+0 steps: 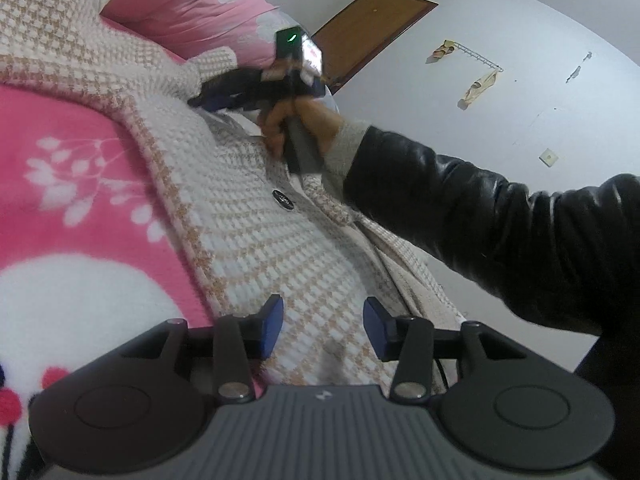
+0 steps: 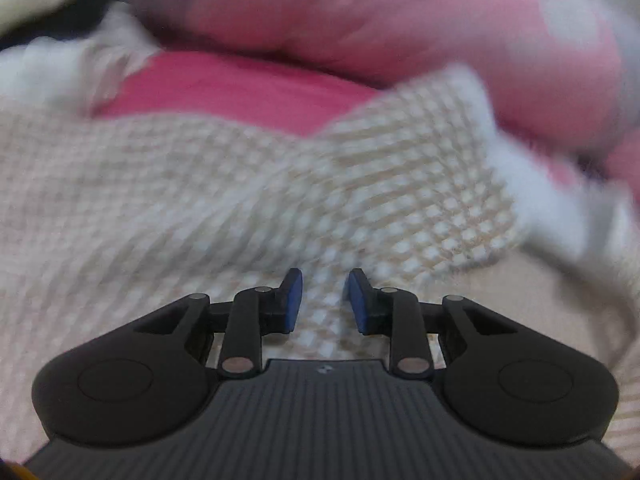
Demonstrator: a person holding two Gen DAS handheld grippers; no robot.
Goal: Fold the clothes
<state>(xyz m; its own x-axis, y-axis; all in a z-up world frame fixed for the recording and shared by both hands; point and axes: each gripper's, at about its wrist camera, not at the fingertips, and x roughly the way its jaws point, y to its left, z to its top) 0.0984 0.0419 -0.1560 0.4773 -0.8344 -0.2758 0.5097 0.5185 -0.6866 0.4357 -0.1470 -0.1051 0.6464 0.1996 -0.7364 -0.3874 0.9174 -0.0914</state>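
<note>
My left cam gets the wide picture: the cardigan is spread over the pink bed, its long axis running from the near edge, right under my left tongs, up and away toward the pink pillow at the far end. There's a dark button about midway along it. This view also shows a hand in a black sleeve gripping my right tongs, with the tips down against the knit near a sleeve fold. Wall and brown door are behind.

The right cam shows none of that, just blurry knit up close, a folded flap of the cardigan, a strip of bed and the pillow beyond.

Left tongs: pads apart, hovering over the hem, nothing pinched that I can see. Right tongs: pads stand a narrow gap apart with knit showing between them; I can't tell if they're actually pinching the fabric, too blurry.
</note>
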